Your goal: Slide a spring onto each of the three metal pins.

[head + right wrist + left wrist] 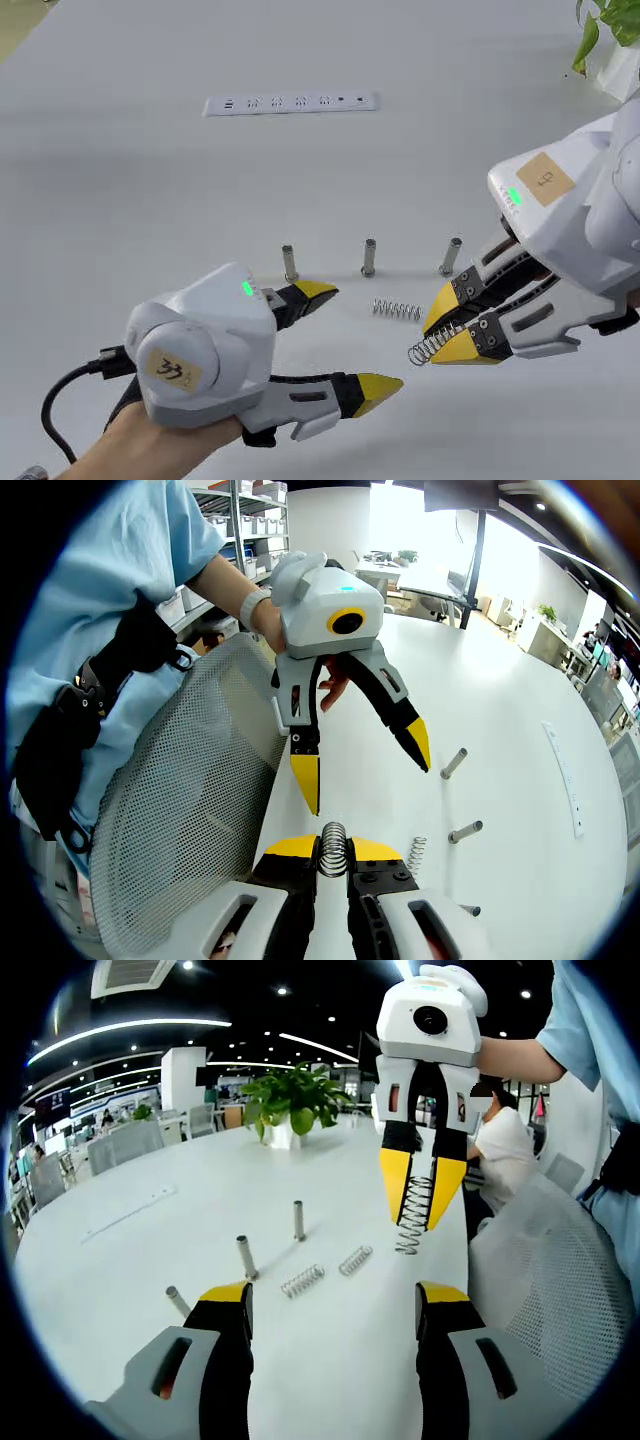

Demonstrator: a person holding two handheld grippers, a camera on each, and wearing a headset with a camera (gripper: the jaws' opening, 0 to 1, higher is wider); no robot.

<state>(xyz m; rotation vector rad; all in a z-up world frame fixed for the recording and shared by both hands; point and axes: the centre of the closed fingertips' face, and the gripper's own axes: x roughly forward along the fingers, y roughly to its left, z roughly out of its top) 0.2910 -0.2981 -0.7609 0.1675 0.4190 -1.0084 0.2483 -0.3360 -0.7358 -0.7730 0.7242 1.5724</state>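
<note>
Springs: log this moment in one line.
right gripper: shut on spring | left gripper: open | three pins: upright, bare | loose springs: two

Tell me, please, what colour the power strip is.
White; the power strip shows best in the head view.

Yellow-tipped right claw (441, 330), silver spring (429, 345), grey pins (369, 257).

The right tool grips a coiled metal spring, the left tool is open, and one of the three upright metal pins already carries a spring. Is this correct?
One part is wrong: the head view shows all three upright grey metal pins bare. The right tool does grip a coiled metal spring, and the left tool is open.
</note>
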